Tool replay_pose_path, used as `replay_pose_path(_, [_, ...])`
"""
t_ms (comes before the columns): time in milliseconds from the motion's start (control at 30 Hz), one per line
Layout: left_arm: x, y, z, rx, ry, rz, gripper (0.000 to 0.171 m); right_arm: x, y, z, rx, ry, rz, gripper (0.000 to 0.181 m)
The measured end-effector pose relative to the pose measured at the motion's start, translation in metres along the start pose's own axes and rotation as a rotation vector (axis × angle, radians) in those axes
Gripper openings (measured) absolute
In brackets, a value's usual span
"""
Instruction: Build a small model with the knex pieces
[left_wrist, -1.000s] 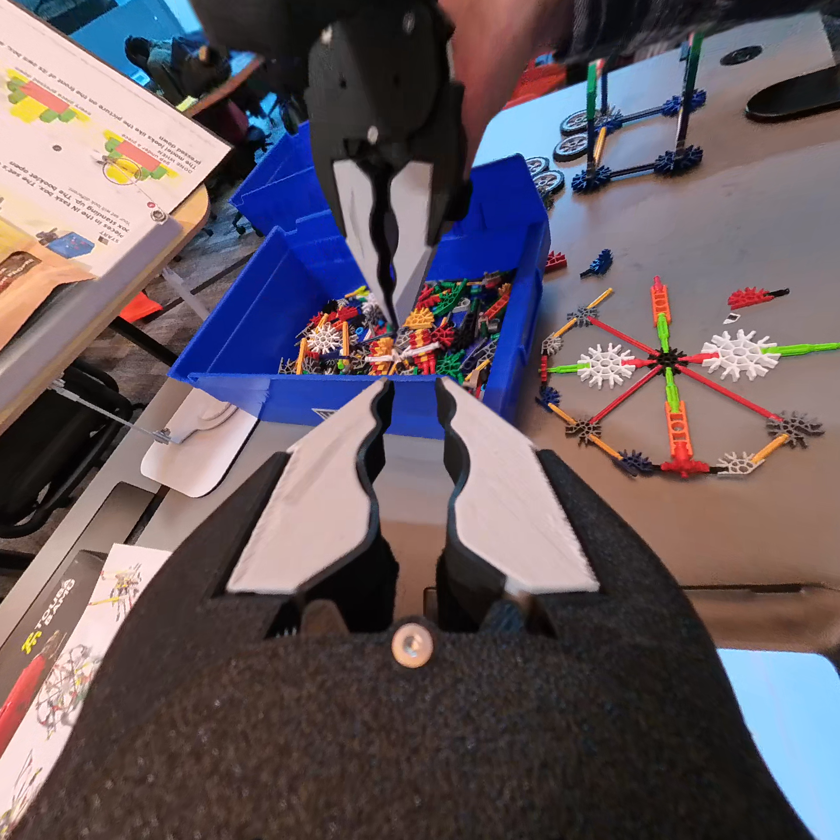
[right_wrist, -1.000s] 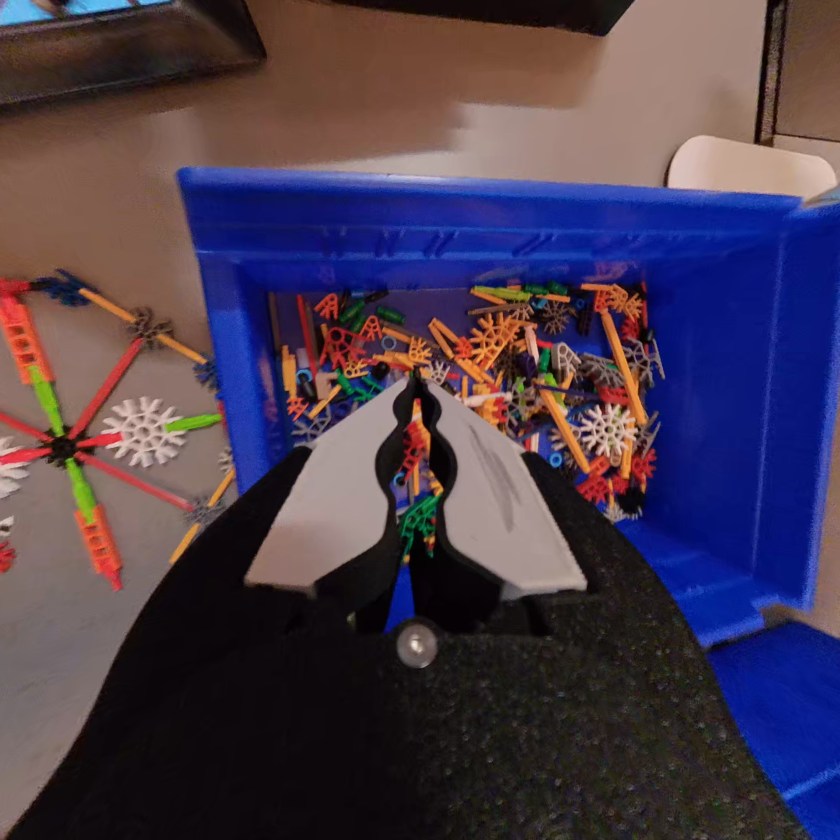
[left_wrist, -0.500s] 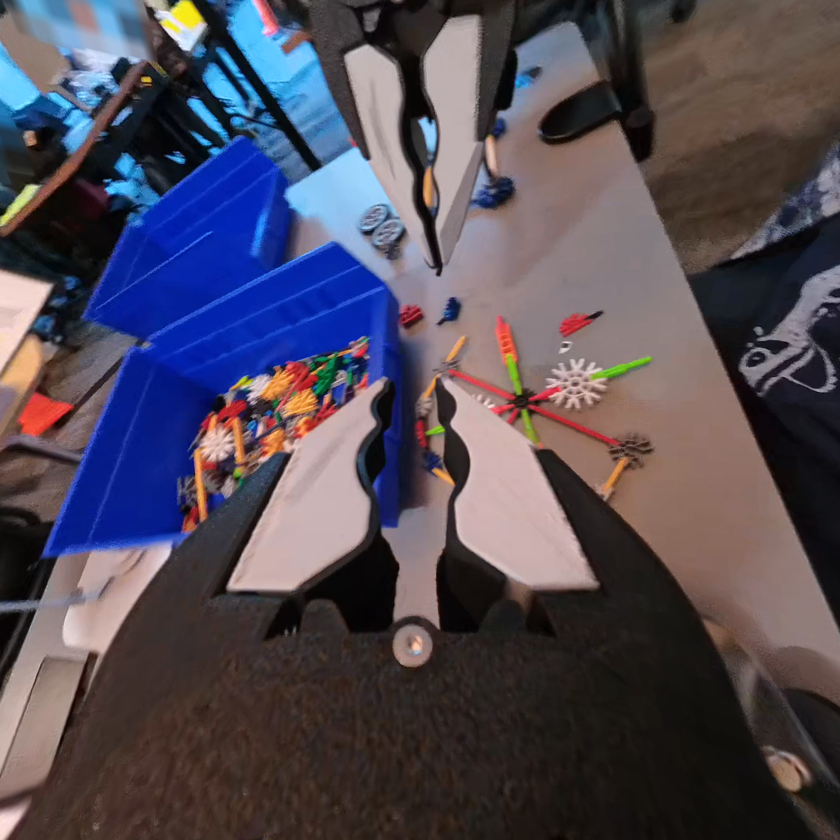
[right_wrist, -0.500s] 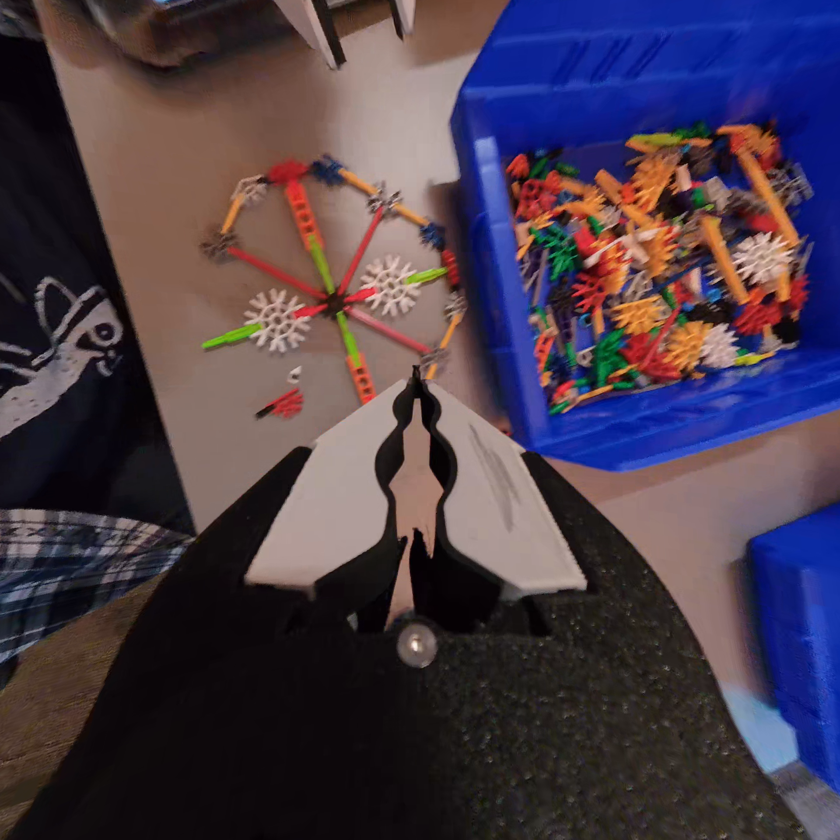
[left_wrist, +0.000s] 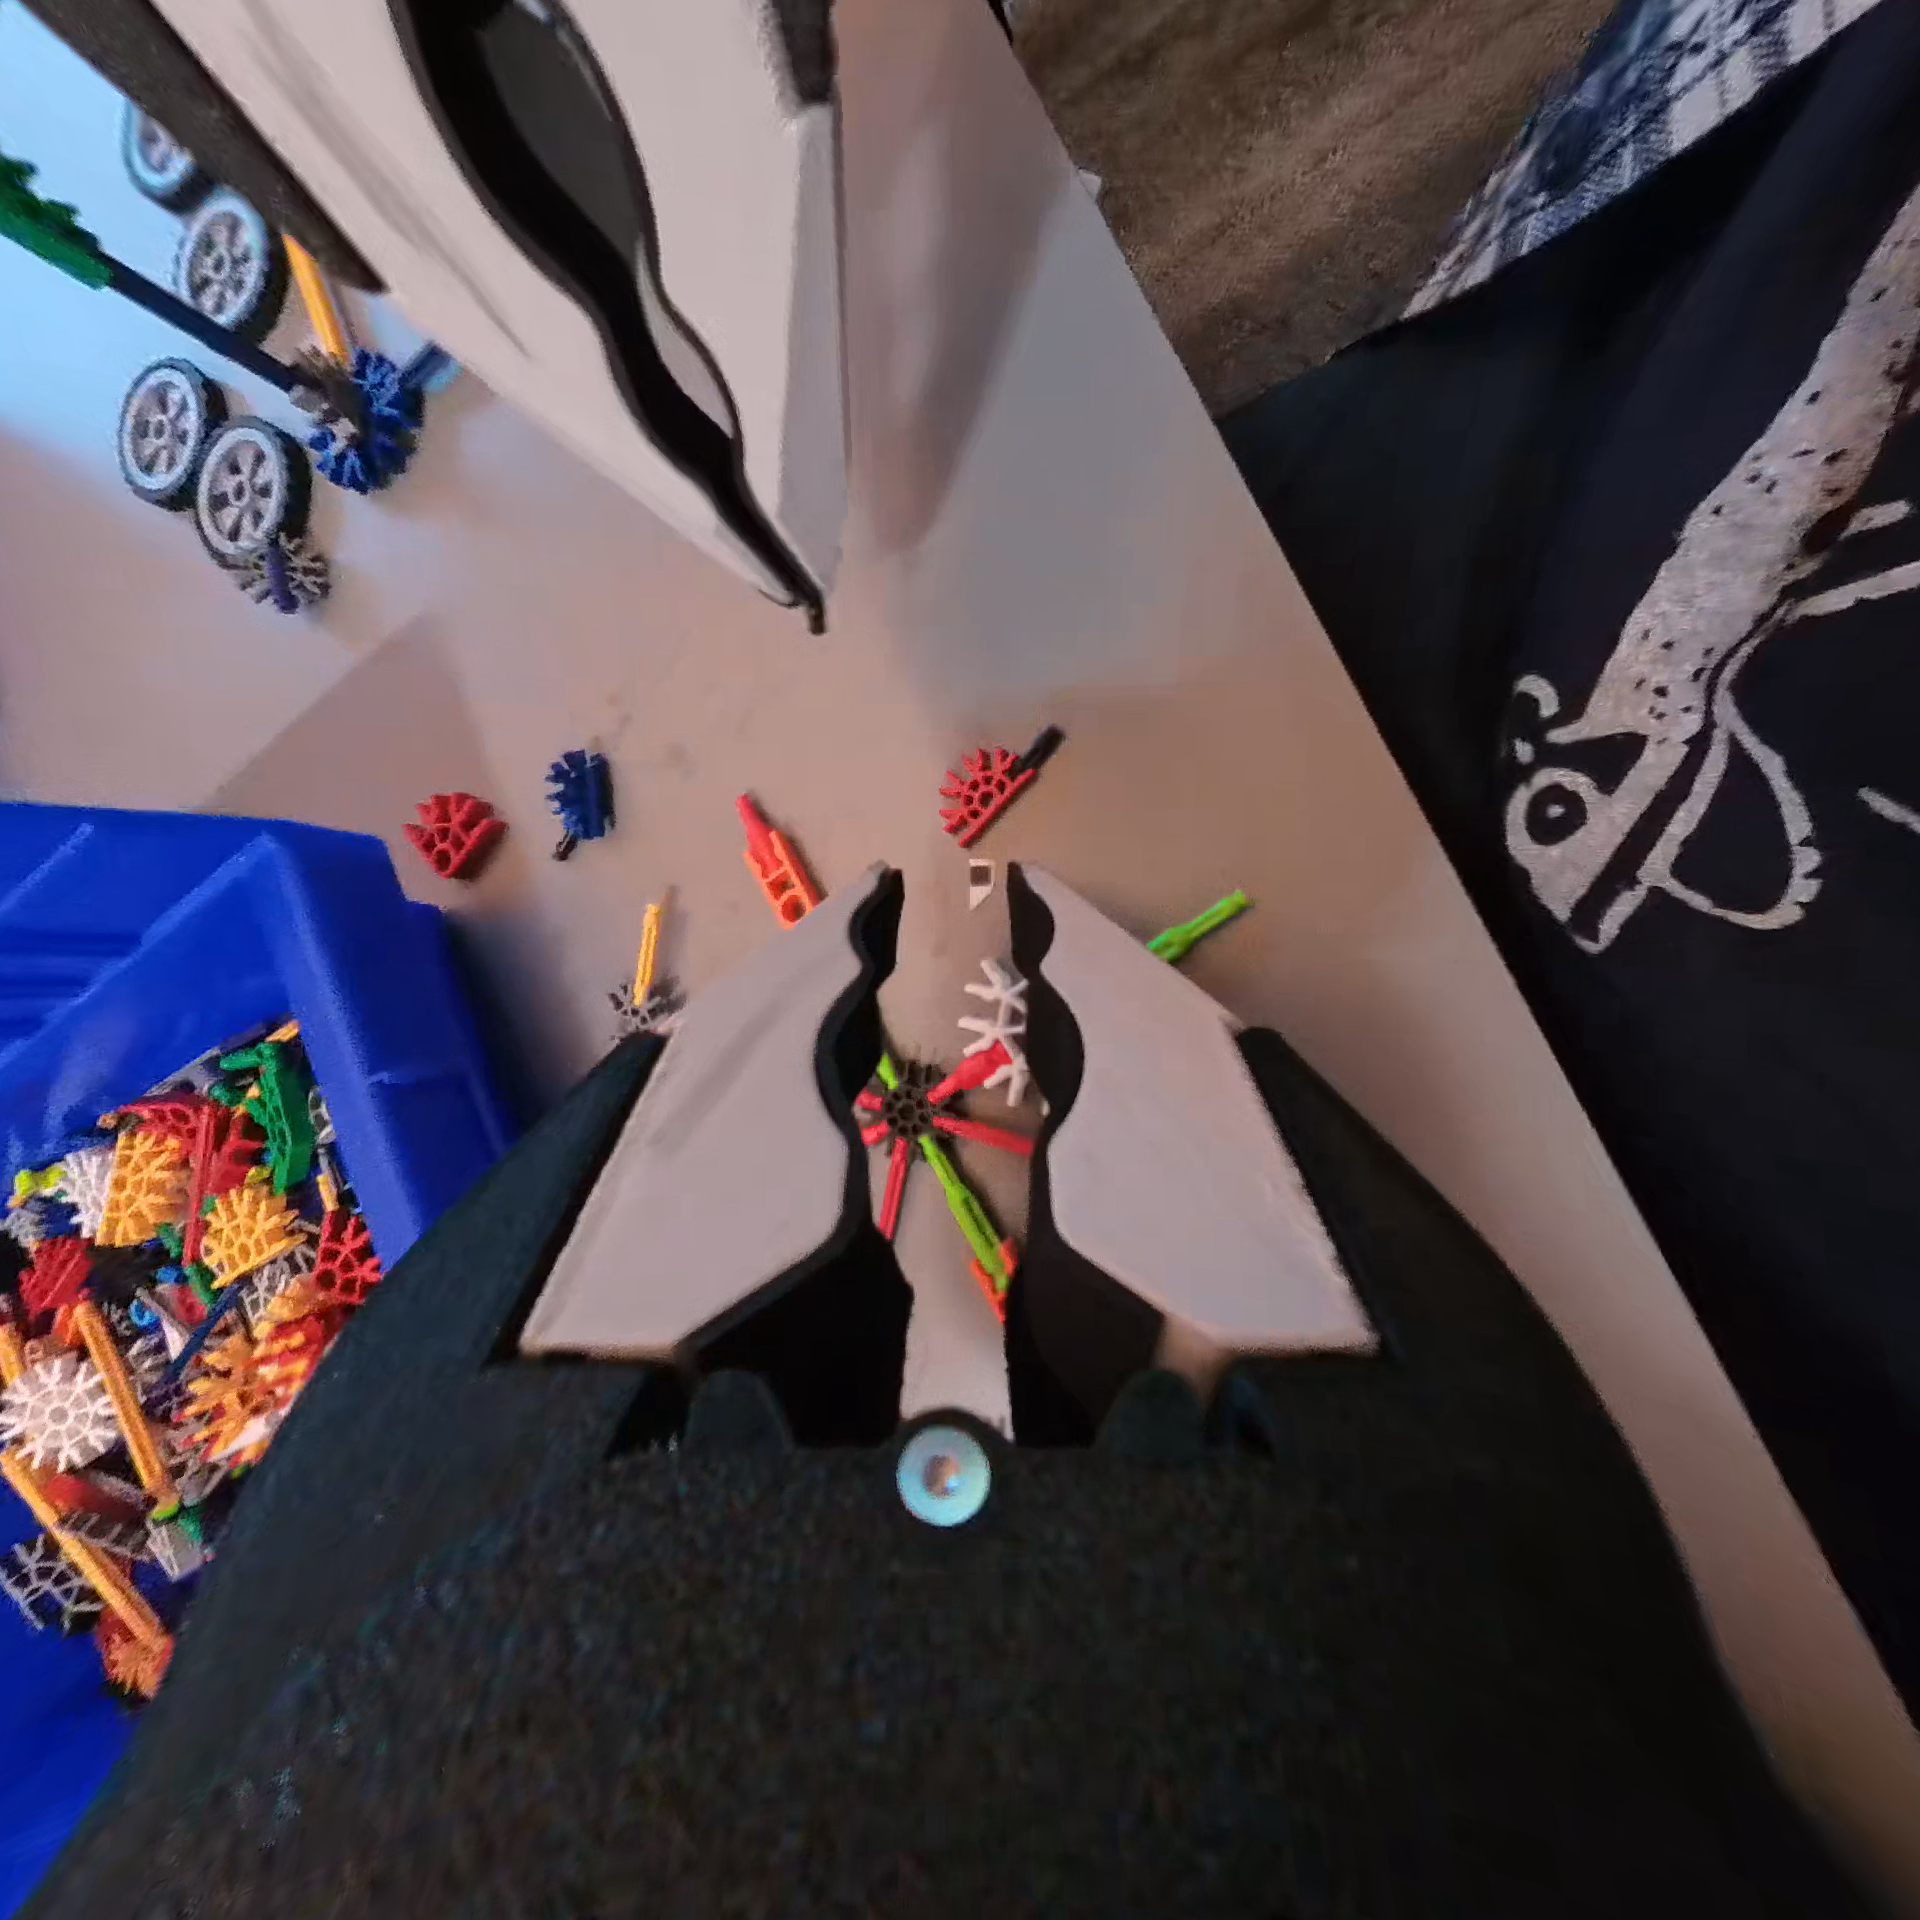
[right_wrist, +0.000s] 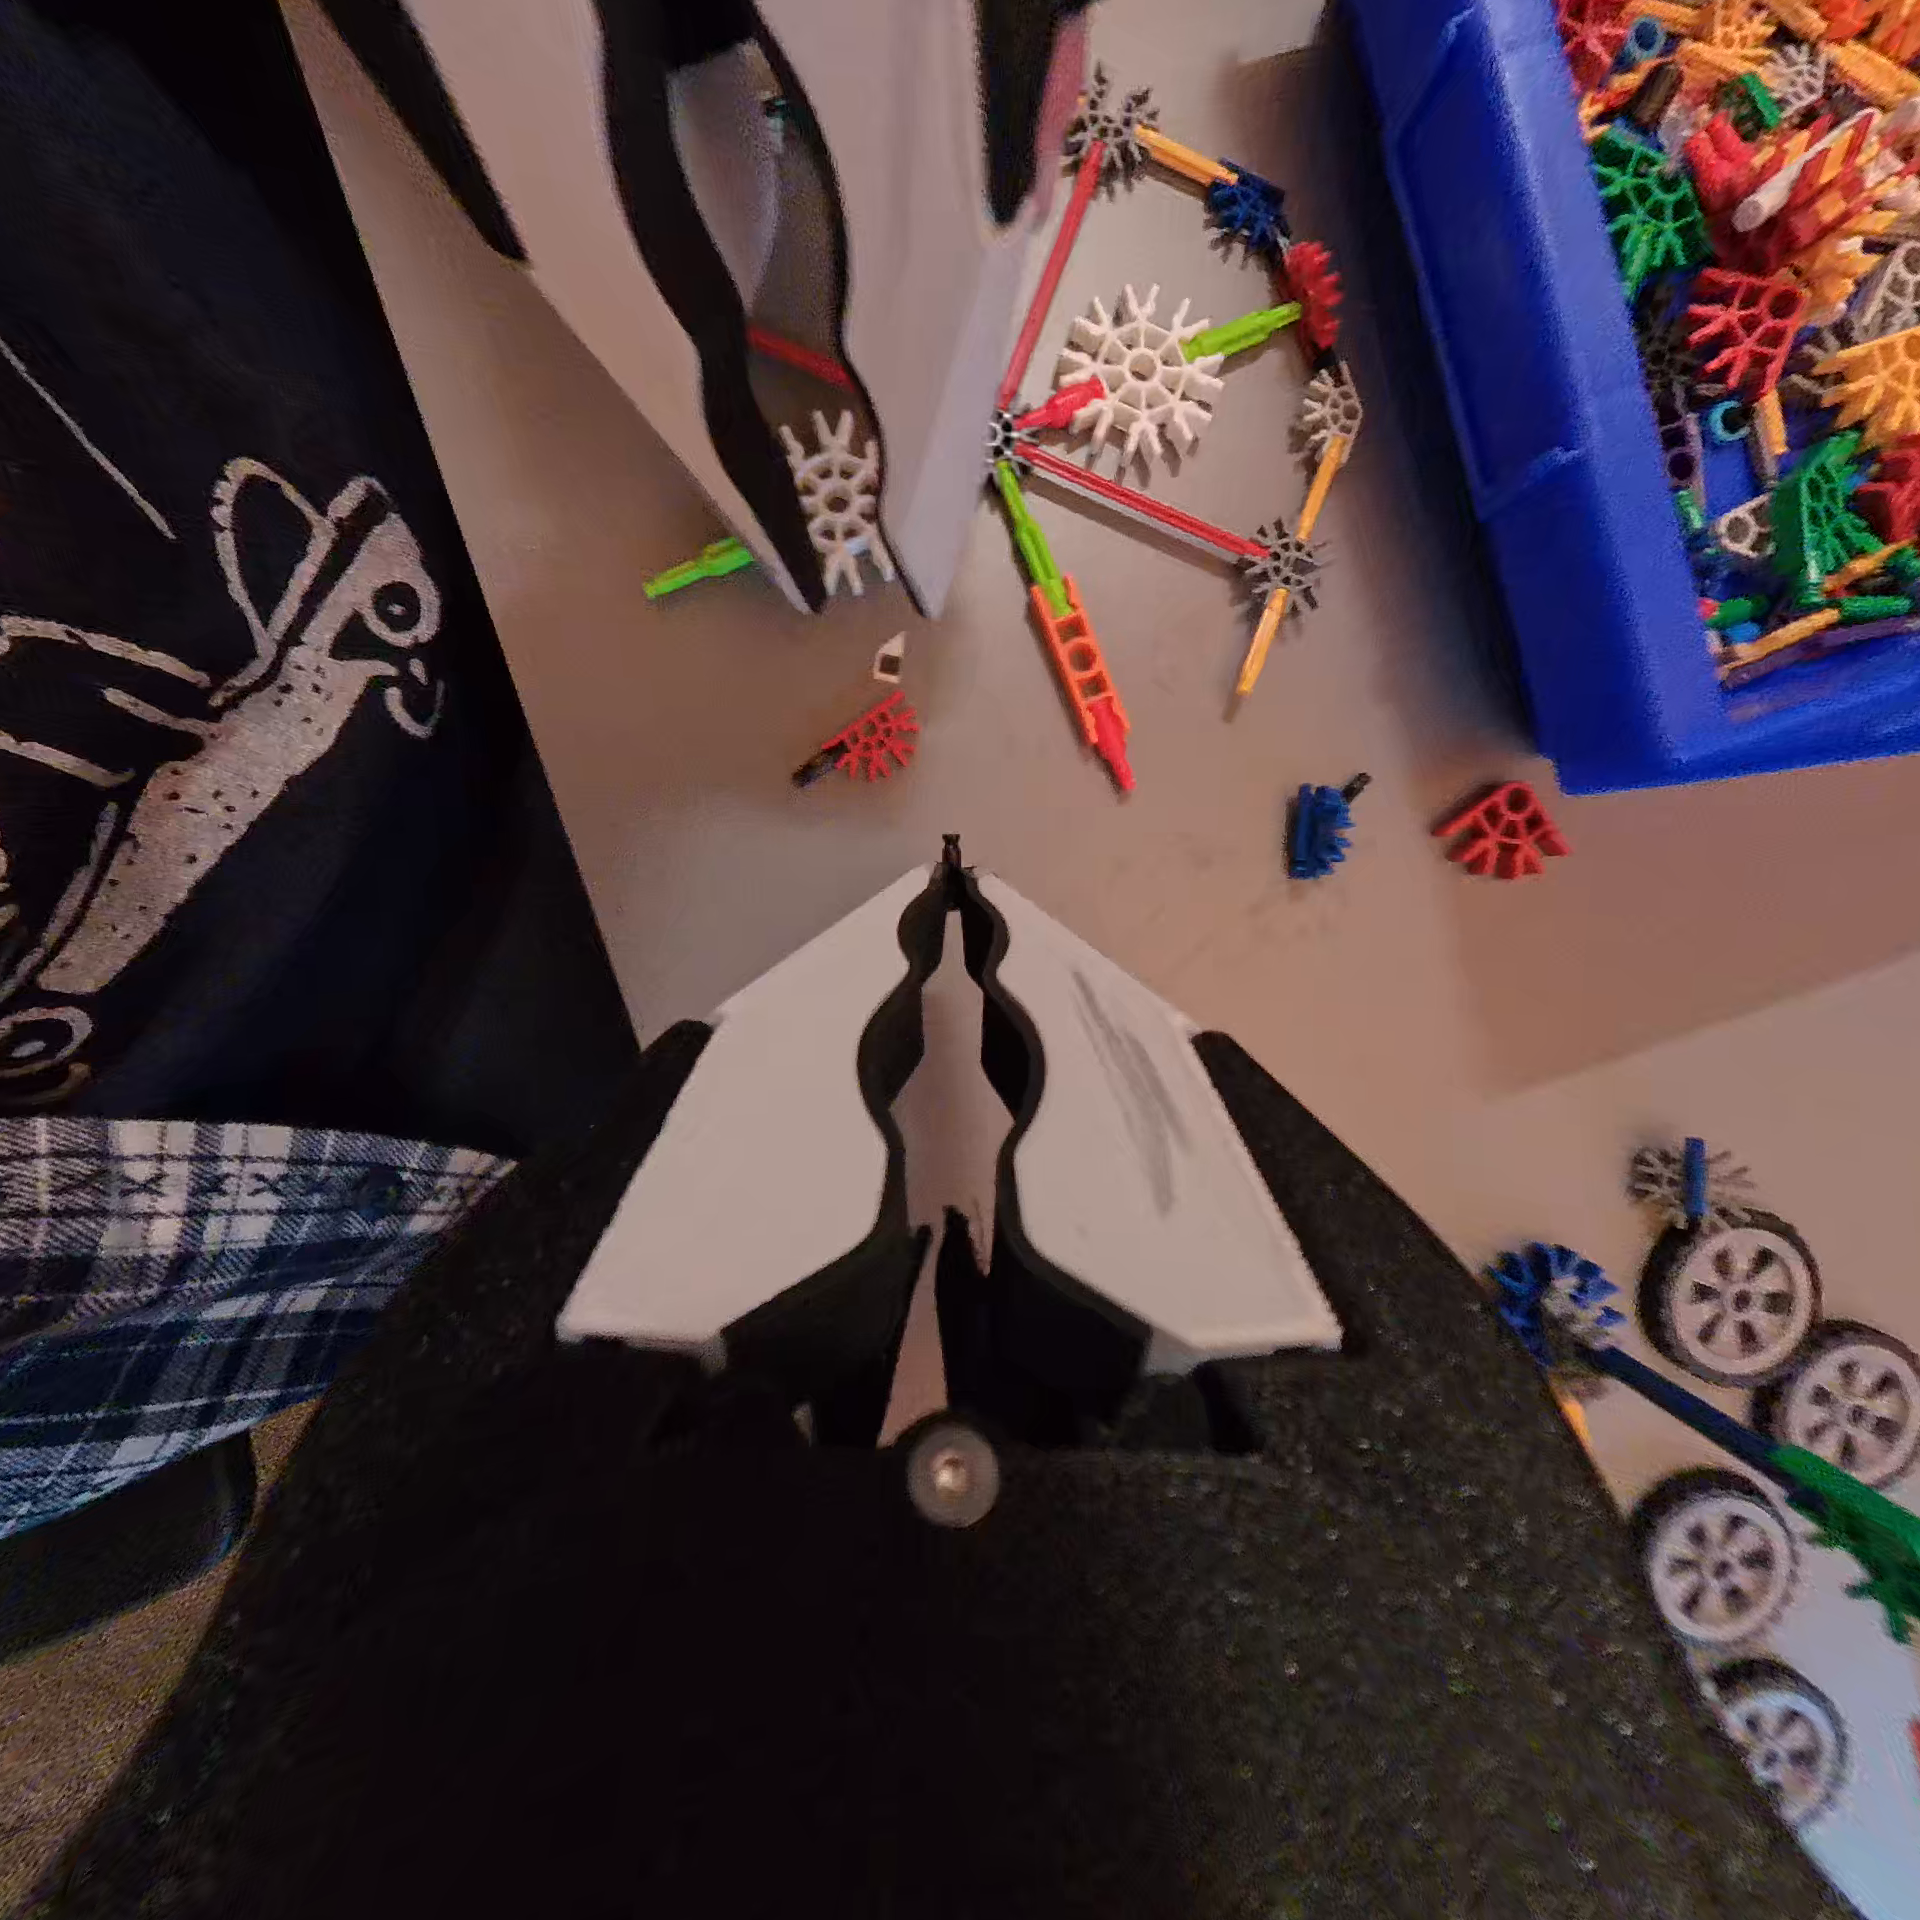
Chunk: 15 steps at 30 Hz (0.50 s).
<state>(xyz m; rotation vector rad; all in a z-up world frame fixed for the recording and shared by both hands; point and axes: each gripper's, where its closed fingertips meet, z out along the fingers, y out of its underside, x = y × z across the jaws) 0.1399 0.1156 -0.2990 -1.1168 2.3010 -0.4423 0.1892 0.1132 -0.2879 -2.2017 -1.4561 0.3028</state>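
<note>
A flat spoked model of coloured rods, with a black hub (left_wrist: 909, 1107) and white snowflake connectors (right_wrist: 1143, 374), lies on the grey table (right_wrist: 1195, 935). My left gripper (left_wrist: 951, 878) is open and hovers right over the model, its fingers on either side of one white connector (left_wrist: 997, 1023); it also shows in the right wrist view (right_wrist: 868, 603). My right gripper (right_wrist: 951, 862) is shut on a thin dark rod that pokes out at the tips, and it faces the left gripper over bare table near a red connector (right_wrist: 868, 740). It also shows in the left wrist view (left_wrist: 810, 613).
A blue bin (right_wrist: 1475, 416) full of loose pieces stands beside the model. A blue connector (right_wrist: 1317, 831), a red connector (right_wrist: 1501, 831) and a small white piece (right_wrist: 888, 660) lie loose. A wheeled frame (right_wrist: 1735, 1299) lies farther off. A person's dark printed shirt (left_wrist: 1662, 727) is at the table edge. There is about 6 centimetres between the tips of the two grippers. It is some 6 centimetres from my left tips to the black hub (left_wrist: 909, 1107).
My right gripper has come out of the blue bin, still shut, and moved over the table by the model. My left gripper has swung from the bin to low over the model.
</note>
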Motion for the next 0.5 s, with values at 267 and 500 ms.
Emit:
replay_pose_path(267, [-0.004,0.0,0.025,-0.021,0.038,-0.025,0.02,-0.026,0.007,0.025,0.042,-0.068,0.022,0.001])
replay_pose_path(500, [-0.013,-0.004,0.034,-0.024,0.012,-0.009,0.02,-0.033,0.0,0.04,0.08,-0.058,0.029,0.001])
